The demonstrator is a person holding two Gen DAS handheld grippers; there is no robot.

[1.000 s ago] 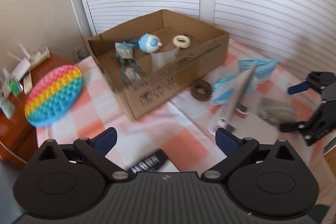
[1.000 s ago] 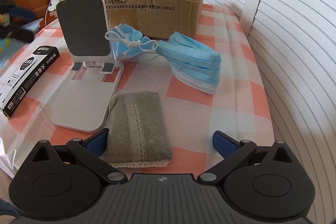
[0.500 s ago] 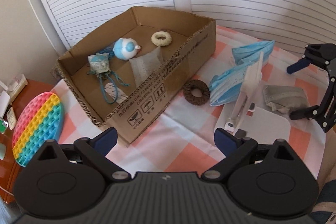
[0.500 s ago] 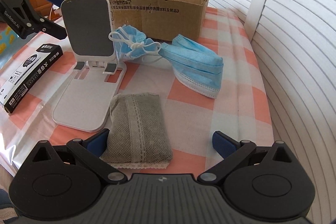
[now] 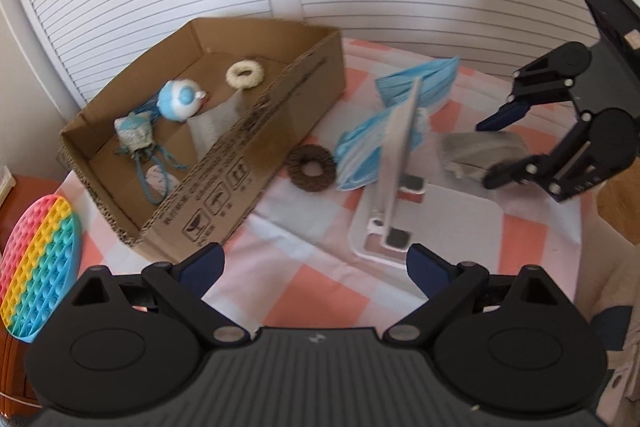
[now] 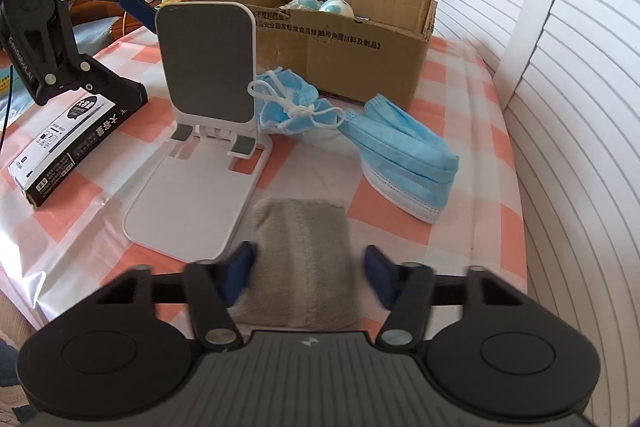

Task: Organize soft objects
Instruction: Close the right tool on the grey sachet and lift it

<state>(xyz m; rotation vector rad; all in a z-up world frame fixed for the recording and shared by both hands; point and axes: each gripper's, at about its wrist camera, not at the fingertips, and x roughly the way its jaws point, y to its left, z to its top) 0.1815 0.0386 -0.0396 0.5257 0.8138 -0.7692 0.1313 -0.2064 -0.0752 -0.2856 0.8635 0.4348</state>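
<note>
A grey knitted pouch (image 6: 300,251) lies on the checked cloth between the jaws of my right gripper (image 6: 306,271), which are closing; both pads meet its sides and it is bunching up. The left wrist view shows the same grip on the pouch (image 5: 476,151) by the right gripper (image 5: 490,151). My left gripper (image 5: 316,263) hangs open over the cloth with nothing in it, in front of the cardboard box (image 5: 248,151). Blue face masks (image 6: 404,155) and a tied mask bundle (image 6: 288,107) lie by the box. A brown ring (image 5: 311,167) rests beside the box wall.
A white phone stand (image 6: 204,67) stands left of the pouch. A black carton (image 6: 64,147) lies under the left gripper (image 6: 138,49). The box holds a white ring (image 5: 245,74), a blue-white ball (image 5: 179,99) and a corded pouch (image 5: 134,135). A rainbow pad (image 5: 36,267) sits far left.
My right jaws have closed in from wide open onto the grey pouch, which has narrowed and puffed up. The left gripper has rolled and drifted nearer to the phone stand.
</note>
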